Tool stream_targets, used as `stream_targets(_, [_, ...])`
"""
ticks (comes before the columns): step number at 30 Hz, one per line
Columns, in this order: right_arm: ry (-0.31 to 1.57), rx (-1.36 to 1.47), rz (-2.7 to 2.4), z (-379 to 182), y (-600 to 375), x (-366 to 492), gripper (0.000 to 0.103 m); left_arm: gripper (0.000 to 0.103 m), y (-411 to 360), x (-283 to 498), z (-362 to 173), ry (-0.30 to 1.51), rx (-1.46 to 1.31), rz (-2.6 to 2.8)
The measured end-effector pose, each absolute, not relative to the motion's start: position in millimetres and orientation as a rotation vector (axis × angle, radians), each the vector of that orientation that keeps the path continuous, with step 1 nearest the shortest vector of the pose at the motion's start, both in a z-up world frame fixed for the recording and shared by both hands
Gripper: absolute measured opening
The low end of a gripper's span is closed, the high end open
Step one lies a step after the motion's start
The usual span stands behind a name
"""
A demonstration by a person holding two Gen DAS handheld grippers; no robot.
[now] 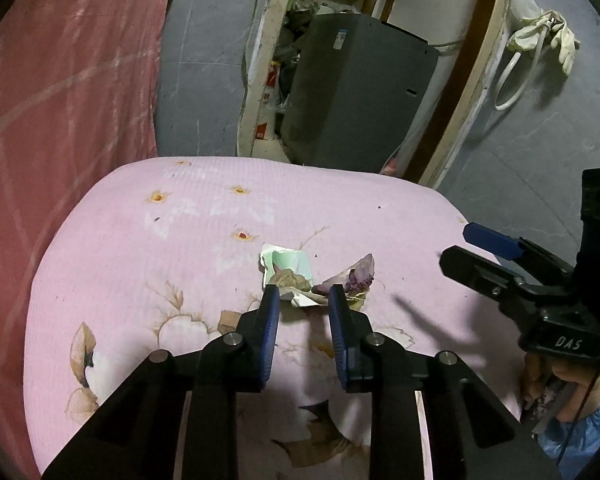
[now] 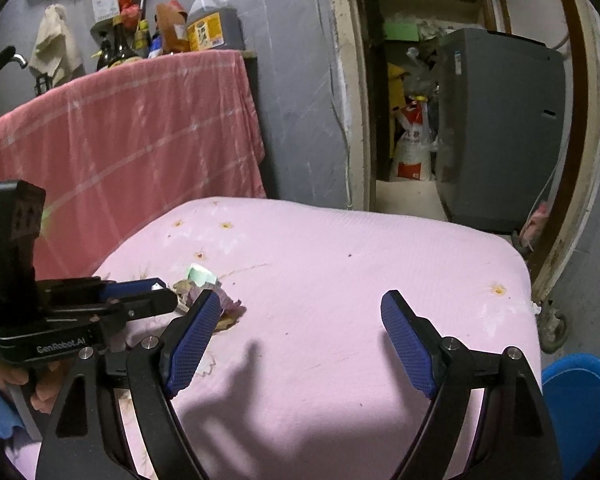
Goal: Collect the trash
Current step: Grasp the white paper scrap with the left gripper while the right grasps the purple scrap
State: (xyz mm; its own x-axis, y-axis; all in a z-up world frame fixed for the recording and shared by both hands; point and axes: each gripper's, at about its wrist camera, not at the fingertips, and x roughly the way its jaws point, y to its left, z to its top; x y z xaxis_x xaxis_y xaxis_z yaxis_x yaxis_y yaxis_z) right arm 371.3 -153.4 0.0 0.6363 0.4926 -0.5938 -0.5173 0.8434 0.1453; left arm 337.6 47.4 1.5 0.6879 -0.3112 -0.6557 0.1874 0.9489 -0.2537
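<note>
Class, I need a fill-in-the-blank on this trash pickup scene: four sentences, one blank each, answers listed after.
1. The trash pile lies on a ____ floral cloth.
2. The gripper at the pile is the ____ one.
3. The right gripper has its jaws ____.
4. The bucket beside the table is ____.

Answers: pink; left; open; blue

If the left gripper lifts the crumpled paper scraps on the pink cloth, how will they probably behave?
The paper scraps look thin and creased, so probably very light and floppy. They lie as a loose pile, so some pieces may drop. The left gripper likely crushes rather than breaks them.
</note>
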Motion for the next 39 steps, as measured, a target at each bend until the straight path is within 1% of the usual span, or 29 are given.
stream_targets(11, [0.723, -0.102, 0.632, -8.3, -136.4, 367.5, 0.082, 0.017, 60.4, 297.3, 7.9, 0.705, -0.179, -0.228])
stream_targets(16, [0.748, -0.104, 0.667, -10.9, -129.1, 367.0, 0.081, 0.016, 67.8, 281.8, 8.0, 0.706, -0.175, -0.215])
stream_targets(17, [0.754, -0.098, 0.678, -11.3, -127.4, 367.4, 0.080, 0.016, 71.0, 278.7, 6.7, 0.713, -0.184, -0.212])
stream_targets(18, [0.760, -0.092, 0.687, -11.6, -124.9, 367.8, 0.075, 0.016, 71.6, 275.3, 5.8, 0.715, -0.192, -0.209])
stream_targets(19, [0.766, -0.084, 0.701, -12.1, -122.6, 368.6, 0.073, 0.016, 74.1, 272.9, 5.5, 0.717, -0.202, -0.209])
stream_targets(20, [0.776, -0.074, 0.720, -13.0, -119.2, 369.6, 0.071, 0.016, 76.7, 270.5, 4.9, 0.718, -0.212, -0.210])
stream_targets(22, [0.787, -0.078, 0.748, -14.4, -110.6, 369.8, 0.064, 0.015, 81.6, 267.7, 3.8, 0.724, -0.224, -0.204])
stream_targets(25, [0.802, -0.107, 0.779, -16.4, -96.5, 368.9, 0.060, 0.015, 87.4, 265.1, 3.6, 0.728, -0.245, -0.202])
stream_targets(28, [0.816, -0.132, 0.790, -18.7, -86.3, 370.3, 0.059, 0.015, 92.1, 264.2, 3.0, 0.733, -0.259, -0.204])
stream_targets(29, [0.822, -0.137, 0.793, -19.7, -83.7, 371.2, 0.059, 0.014, 92.8, 264.4, 2.8, 0.735, -0.260, -0.206])
stream_targets(30, [0.825, -0.138, 0.795, -20.4, -82.3, 371.9, 0.057, 0.005, 92.1, 265.0, 2.9, 0.739, -0.258, -0.209])
stream_targets(32, [0.836, -0.134, 0.802, -21.3, -80.6, 374.6, 0.050, 0.002, 91.0, 267.4, 3.0, 0.748, -0.249, -0.214])
stream_targets(33, [0.848, -0.130, 0.809, -22.3, -79.8, 376.2, 0.041, 0.001, 89.1, 267.1, 3.2, 0.750, -0.240, -0.213])
stream_targets(34, [0.860, -0.130, 0.811, -23.9, -78.9, 377.6, 0.035, 0.001, 87.0, 266.0, 3.4, 0.751, -0.236, -0.211])
stream_targets(35, [0.864, -0.130, 0.808, -24.5, -78.7, 378.0, 0.033, 0.001, 86.0, 265.7, 3.6, 0.751, -0.230, -0.210])
stream_targets(36, [0.860, -0.126, 0.815, -23.8, -79.8, 377.3, 0.028, 0.001, 84.7, 265.1, 3.8, 0.751, -0.223, -0.208])
stream_targets(39, [0.840, -0.126, 0.823, -21.8, -80.5, 373.9, 0.026, 0.000, 82.1, 262.6, 4.3, 0.746, -0.207, -0.202])
